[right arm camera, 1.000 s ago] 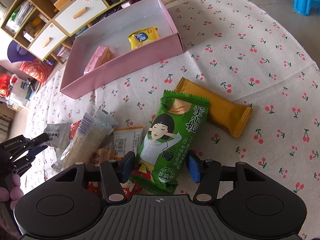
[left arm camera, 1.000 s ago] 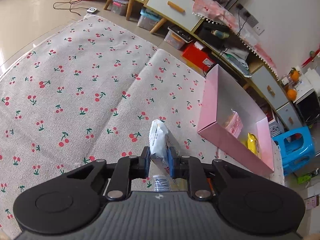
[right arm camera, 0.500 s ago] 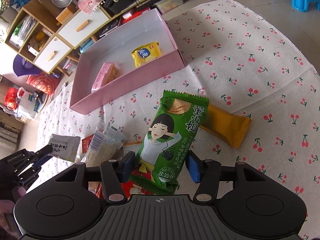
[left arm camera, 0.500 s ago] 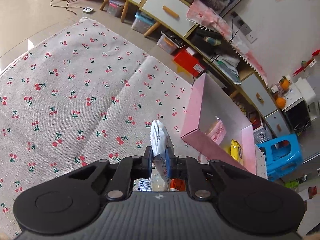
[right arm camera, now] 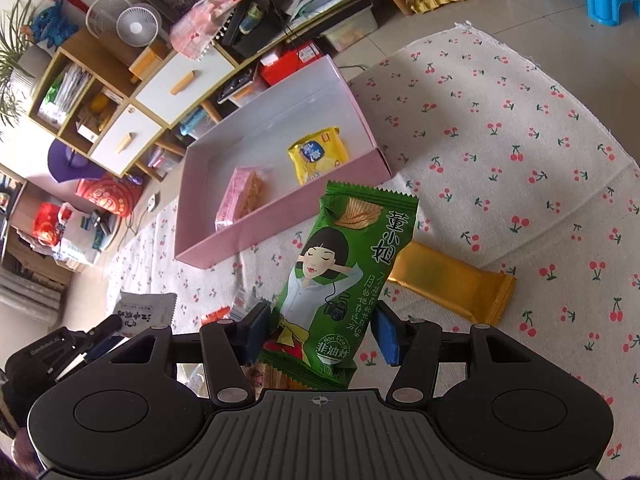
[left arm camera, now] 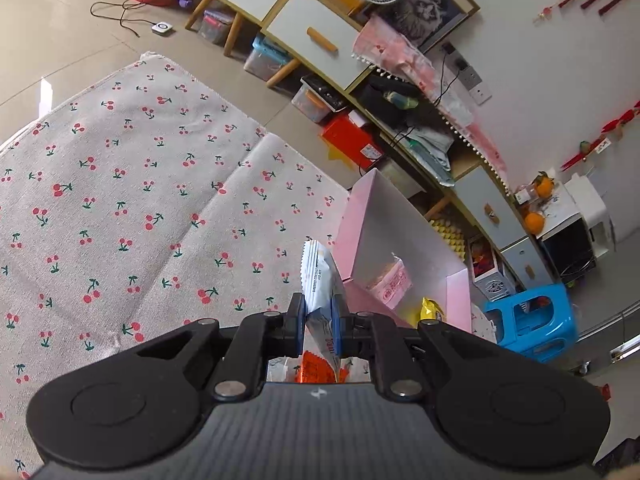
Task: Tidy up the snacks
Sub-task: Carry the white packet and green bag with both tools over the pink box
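Observation:
My left gripper [left arm camera: 319,320] is shut on a white snack packet [left arm camera: 320,276], held edge-on above the cherry cloth, just left of the pink box [left arm camera: 352,240]. The right wrist view shows the same left gripper [right arm camera: 100,332] at the lower left with the white packet [right arm camera: 146,312]. My right gripper [right arm camera: 322,336] is shut on a green chip packet [right arm camera: 344,280], lifted clear of the cloth and pointing at the pink box [right arm camera: 280,216]. In the box lie a pink wafer packet [right arm camera: 240,196] and a yellow packet [right arm camera: 318,154]. An orange bar [right arm camera: 448,280] lies on the cloth under the green packet.
The cherry-print cloth [left arm camera: 120,200] covers the floor. More snack packets [right arm camera: 218,314] lie below the grippers. A drawer cabinet [left arm camera: 312,28] and cluttered shelves stand behind the box, and a blue stool [left arm camera: 532,320] to its right.
Both grippers have risen with their packets. The green packet has come up off the cloth and now hangs over the orange bar. The left view has tilted up toward the box.

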{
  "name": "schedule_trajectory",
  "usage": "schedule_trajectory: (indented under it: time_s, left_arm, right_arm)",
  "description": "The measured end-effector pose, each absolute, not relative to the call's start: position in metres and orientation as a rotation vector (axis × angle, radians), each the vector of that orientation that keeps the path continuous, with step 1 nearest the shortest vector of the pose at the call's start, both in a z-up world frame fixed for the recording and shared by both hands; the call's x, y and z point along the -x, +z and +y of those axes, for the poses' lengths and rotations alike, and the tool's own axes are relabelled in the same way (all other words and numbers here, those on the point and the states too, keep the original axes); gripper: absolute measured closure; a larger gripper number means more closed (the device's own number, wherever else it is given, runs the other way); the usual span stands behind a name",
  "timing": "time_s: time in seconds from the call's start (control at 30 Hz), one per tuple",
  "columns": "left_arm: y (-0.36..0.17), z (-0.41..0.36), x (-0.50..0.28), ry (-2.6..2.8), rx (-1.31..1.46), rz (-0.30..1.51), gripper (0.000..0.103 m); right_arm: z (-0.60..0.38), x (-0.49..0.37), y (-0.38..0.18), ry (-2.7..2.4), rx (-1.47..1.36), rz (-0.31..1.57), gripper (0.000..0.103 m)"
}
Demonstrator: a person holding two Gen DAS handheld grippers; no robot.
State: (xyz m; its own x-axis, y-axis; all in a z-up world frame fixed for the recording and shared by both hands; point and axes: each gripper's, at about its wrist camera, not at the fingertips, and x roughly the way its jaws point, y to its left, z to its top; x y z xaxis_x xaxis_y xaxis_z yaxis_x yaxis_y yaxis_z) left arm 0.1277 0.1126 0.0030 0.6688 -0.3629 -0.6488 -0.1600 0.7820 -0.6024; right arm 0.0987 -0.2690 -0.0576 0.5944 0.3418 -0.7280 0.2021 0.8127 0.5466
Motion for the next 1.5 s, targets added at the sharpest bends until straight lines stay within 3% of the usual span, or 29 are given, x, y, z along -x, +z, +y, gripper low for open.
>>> schedule_trajectory:
  time_s: [0.73, 1.13, 1.5]
  left_arm:
    - [0.014, 0.049, -0.197, -0.206, 0.512, 0.712, 0.091]
    - [-0.015, 0.03, -0.259, -0.237, 0.468, 0.757, 0.091]
    - [-0.023, 0.019, -0.268, -0.218, 0.363, 0.76, 0.091]
  right_arm:
    - [-0.264, -0.198, -0.034, 0.115, -0.56, 0.875, 0.049]
    - [-0.275, -0.282, -0.072, 0.106, -0.524, 0.886, 0.049]
    - [-0.278, -0.311, -0.083, 0.113, -0.529, 0.84, 0.048]
